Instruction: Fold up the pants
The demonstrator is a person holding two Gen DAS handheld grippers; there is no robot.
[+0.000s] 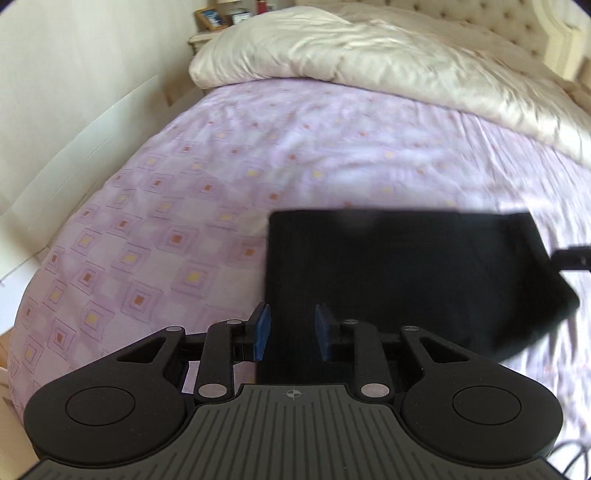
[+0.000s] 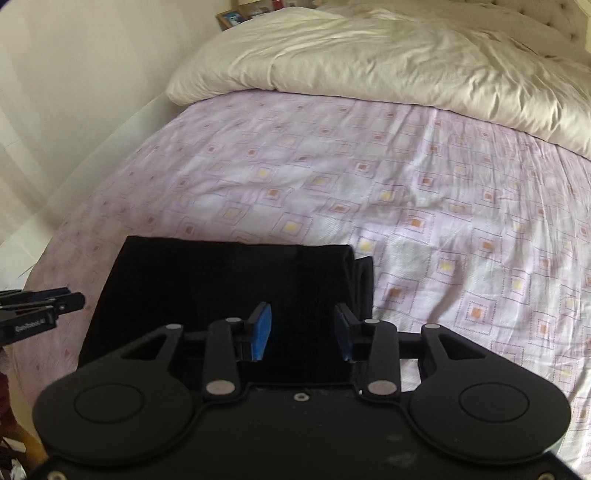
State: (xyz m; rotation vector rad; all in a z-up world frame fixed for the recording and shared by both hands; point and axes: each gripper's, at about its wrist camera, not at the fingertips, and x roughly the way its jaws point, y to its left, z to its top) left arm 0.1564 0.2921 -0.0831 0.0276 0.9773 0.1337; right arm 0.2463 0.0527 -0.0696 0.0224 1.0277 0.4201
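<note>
The black pants (image 1: pixel 413 273) lie folded into a flat rectangle on the lilac patterned bed sheet (image 1: pixel 166 206). They also show in the right wrist view (image 2: pixel 229 284), with stacked folded edges at their right side. My left gripper (image 1: pixel 291 332) is open and empty, just above the near left corner of the pants. My right gripper (image 2: pixel 303 334) is open and empty, over the near right part of the pants. The left gripper's tip shows at the left edge of the right wrist view (image 2: pixel 44 304); the right gripper's tip shows at the right edge of the left wrist view (image 1: pixel 572 256).
A crumpled cream duvet (image 2: pixel 369 59) covers the far half of the bed. A tufted headboard (image 1: pixel 480 22) stands behind it. A nightstand with a framed picture (image 1: pixel 212 18) sits at the far left by the wall (image 2: pixel 74 74). The bed edge runs along the left.
</note>
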